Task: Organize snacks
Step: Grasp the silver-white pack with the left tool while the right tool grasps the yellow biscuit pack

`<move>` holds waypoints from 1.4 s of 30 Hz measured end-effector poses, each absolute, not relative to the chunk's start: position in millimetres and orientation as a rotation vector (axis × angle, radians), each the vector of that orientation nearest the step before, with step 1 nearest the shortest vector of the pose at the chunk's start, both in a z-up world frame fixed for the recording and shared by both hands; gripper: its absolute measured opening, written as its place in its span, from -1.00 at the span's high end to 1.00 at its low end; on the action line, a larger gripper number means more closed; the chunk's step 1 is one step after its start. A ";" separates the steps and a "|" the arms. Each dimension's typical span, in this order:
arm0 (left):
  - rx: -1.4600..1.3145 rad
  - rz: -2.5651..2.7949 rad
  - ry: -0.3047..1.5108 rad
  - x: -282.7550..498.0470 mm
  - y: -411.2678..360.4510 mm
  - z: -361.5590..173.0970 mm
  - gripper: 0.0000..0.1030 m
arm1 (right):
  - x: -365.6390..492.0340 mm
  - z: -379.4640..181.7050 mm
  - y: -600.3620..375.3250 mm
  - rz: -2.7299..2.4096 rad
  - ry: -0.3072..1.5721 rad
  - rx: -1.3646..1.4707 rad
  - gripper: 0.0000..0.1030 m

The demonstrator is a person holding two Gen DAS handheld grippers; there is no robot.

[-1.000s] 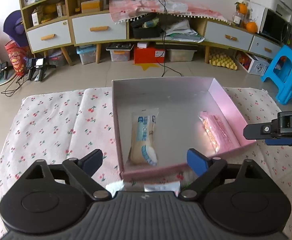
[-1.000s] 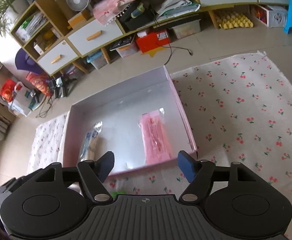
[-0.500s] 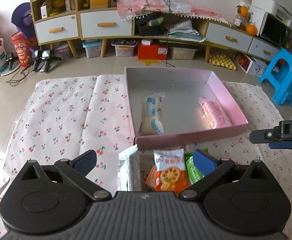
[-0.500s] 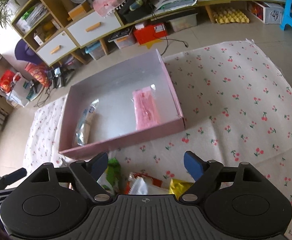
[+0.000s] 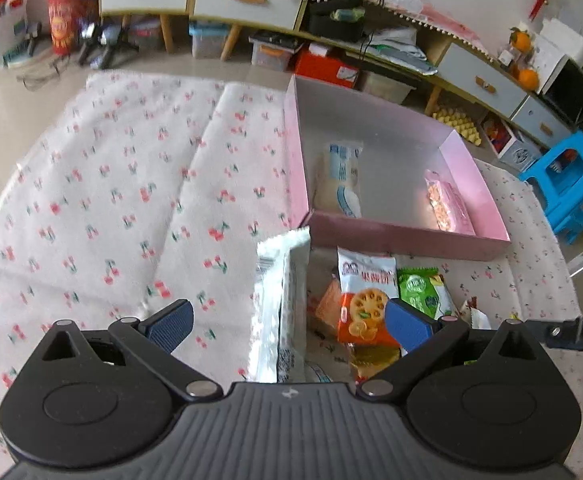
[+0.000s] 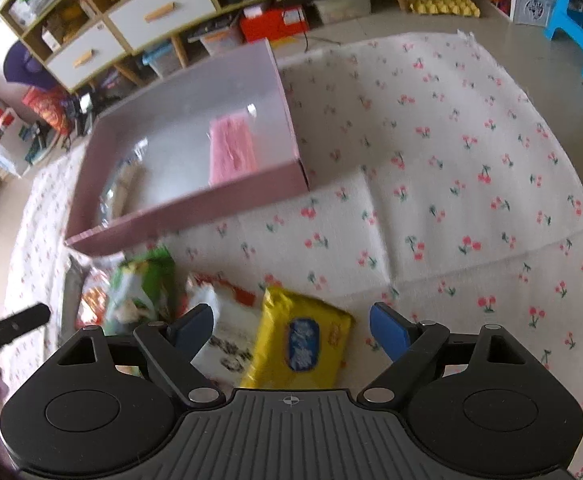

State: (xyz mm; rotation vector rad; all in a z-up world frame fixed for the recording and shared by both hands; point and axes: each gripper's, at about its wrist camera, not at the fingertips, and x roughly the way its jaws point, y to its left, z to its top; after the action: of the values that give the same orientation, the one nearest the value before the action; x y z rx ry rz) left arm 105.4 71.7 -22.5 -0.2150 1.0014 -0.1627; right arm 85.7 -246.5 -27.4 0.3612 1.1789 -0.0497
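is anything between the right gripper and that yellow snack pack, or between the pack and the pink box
Nothing visible blocks the right gripper: its jaws are opening, and the yellow pack lies on the cloth between them, untouched. Toward the pink box there is only bare cherry cloth, then the box's near wall, which the pack must be lifted over.

Left claw (image 5: 287,325) gapes wide; right claw (image 6: 291,326) angled down, jaws opening
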 end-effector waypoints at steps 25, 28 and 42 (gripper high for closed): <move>-0.422 -0.206 1.123 103.6 91.8 -51.7 -0.20 | 71.0 -59.3 -252.2 -0.031 1.292 0.514 -0.69; -0.419 -0.201 1.120 103.1 92.4 -50.2 -0.09 | 70.4 -59.1 -254.4 -0.033 1.288 0.521 -0.69; -0.371 -0.125 1.119 99.4 96.7 -42.7 0.44 | 68.2 -57.9 -247.6 -0.057 1.270 0.491 -0.62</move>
State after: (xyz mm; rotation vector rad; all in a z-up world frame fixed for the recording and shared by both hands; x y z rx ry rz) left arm 99.4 96.7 -42.7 -0.3710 1.1188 -0.1245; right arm 68.2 -247.6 -57.9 0.4908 1.2700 -0.0565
